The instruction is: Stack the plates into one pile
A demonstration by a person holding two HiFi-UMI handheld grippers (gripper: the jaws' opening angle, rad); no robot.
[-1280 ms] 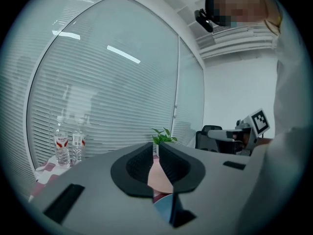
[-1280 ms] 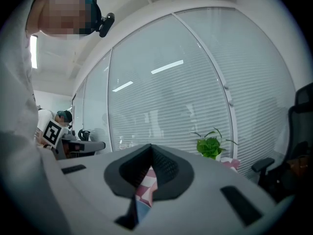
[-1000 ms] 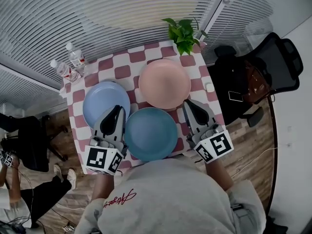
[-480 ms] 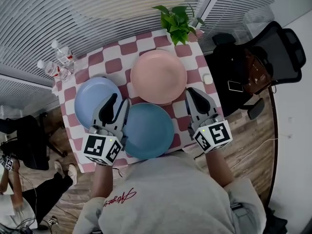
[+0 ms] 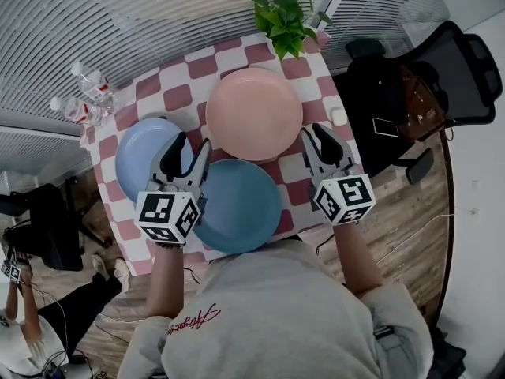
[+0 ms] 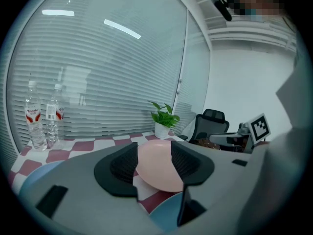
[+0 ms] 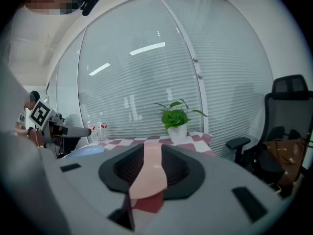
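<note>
plates, 3 of them, lie side by side in single layers on the checked tablecloth (image 5: 197, 69), none stacked. pink plate (image 5: 253, 114) sits toward the far side, near the potted plant (image 5: 284, 18). light blue plate (image 5: 142, 156) lies at the left, and teal plate (image 5: 237, 205) is nearest the person, just below the pink one. whether their rims touch is hard to tell.

left gripper (image 5: 188, 155) hangs over the spot where the light blue and teal plates meet. its jaws have just been opening and now stand wide apart with nothing clamped; its own view shows the pink plate further off through the gap. right gripper (image 5: 322, 139) hovers just beside the pink plate's lower right rim. its jaws have also just been opening and are parted, gripping nothing. 2 water bottles (image 5: 83, 97) stand at the table's far left corner. an office chair (image 5: 442, 77) is off to the right.
</note>
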